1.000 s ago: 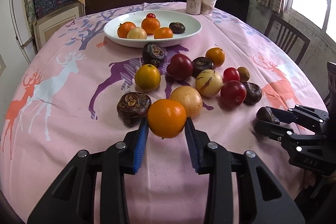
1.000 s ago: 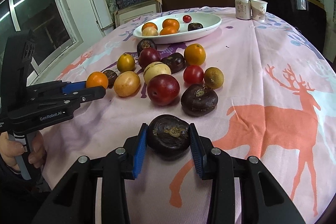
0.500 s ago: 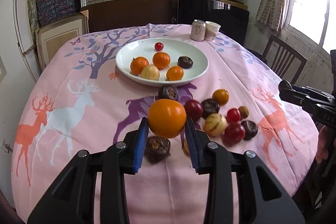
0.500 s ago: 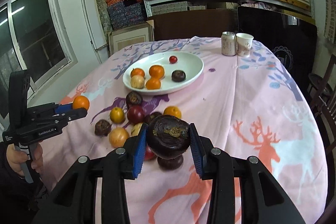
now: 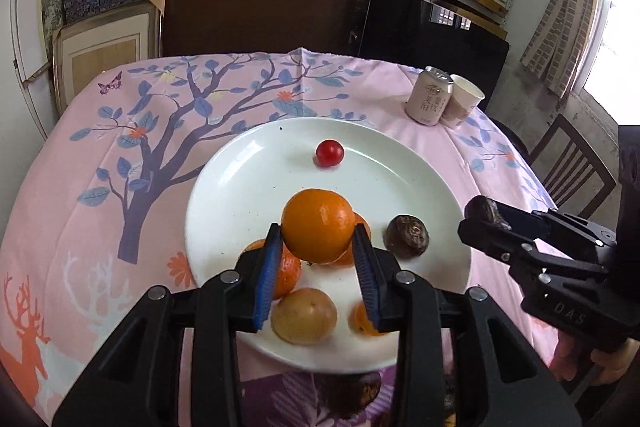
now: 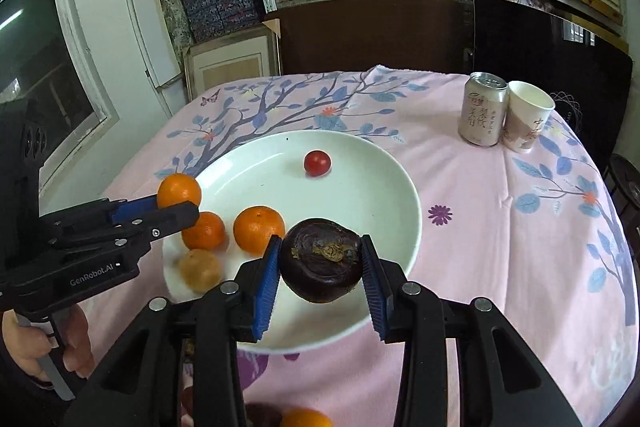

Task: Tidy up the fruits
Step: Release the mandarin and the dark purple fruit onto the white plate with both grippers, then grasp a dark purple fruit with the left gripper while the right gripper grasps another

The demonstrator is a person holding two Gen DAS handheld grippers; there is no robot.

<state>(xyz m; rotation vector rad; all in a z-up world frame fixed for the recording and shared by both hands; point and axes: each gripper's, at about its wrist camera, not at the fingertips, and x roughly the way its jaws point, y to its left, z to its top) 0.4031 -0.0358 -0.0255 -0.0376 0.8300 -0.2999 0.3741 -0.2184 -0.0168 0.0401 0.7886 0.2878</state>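
My left gripper (image 5: 318,241) is shut on an orange (image 5: 318,227), held above the near half of the white plate (image 5: 240,187). My right gripper (image 6: 322,265) is shut on a dark brown wrinkled fruit (image 6: 322,259) over the plate's (image 6: 380,187) near right part. The plate holds a cherry tomato (image 5: 330,153), a dark fruit (image 5: 406,237), a yellowish fruit (image 5: 304,315) and oranges (image 6: 259,229). In the right wrist view the left gripper (image 6: 176,205) comes in from the left with its orange (image 6: 179,189). The right gripper (image 5: 486,223) shows at the left wrist view's right edge.
A drink can (image 6: 482,115) and a paper cup (image 6: 526,117) stand at the table's far right. The pink patterned cloth (image 6: 500,227) covers the round table. Loose fruits (image 6: 304,419) peek in below the plate. A chair (image 5: 572,167) stands to the right, with shelves and boxes behind.
Both grippers have risen with their fruits and travelled forward from the loose fruit pile to above the plate. The pile has dropped out of sight beneath them.
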